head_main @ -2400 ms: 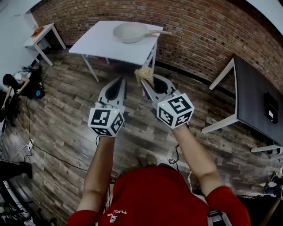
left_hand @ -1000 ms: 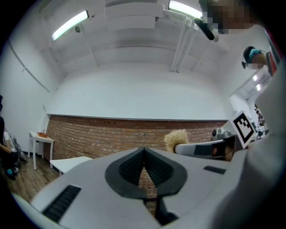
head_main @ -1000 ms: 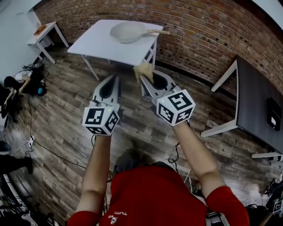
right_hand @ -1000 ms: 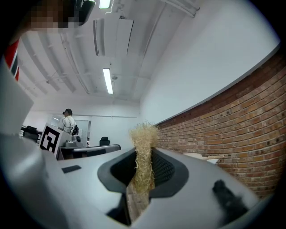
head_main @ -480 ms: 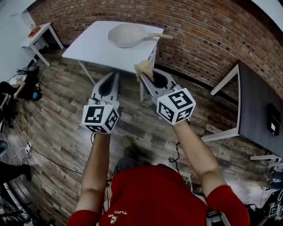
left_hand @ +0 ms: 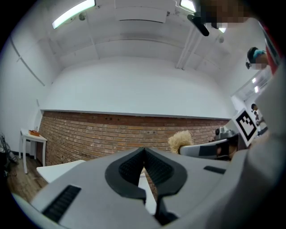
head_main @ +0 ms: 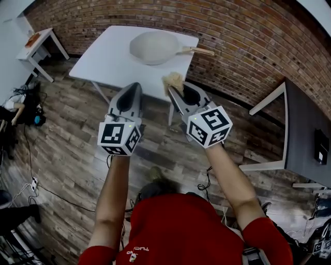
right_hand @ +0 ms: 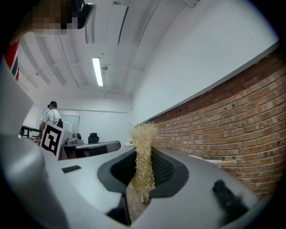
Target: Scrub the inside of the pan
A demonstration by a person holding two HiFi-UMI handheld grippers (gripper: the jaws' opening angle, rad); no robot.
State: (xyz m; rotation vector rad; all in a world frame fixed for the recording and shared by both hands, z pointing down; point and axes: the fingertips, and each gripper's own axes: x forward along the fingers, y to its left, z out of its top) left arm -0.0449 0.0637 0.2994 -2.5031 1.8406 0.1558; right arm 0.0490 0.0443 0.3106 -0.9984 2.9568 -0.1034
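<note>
Facing pan (head_main: 154, 47) at 12 o'clock | right gripper (head_main: 174, 92) clamped straw scrubber (head_main: 173, 80) | left gripper (head_main: 134, 89) pinched shut, empty | handle (head_main: 199, 50) likely needed bracing first

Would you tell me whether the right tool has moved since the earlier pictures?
Yes. The right tool, shut on the straw scrubber, has advanced toward the white table; the scrubber now overlaps its near edge.

Bright, even light from ceiling strip lamps (left_hand: 73, 12), faint shadows on the floor (head_main: 67, 140), fisheye bowing of the brick wall (head_main: 232, 31), dark vignetted corners in both gripper views, near body of the right gripper (right_hand: 144, 154) slightly soft.
</note>
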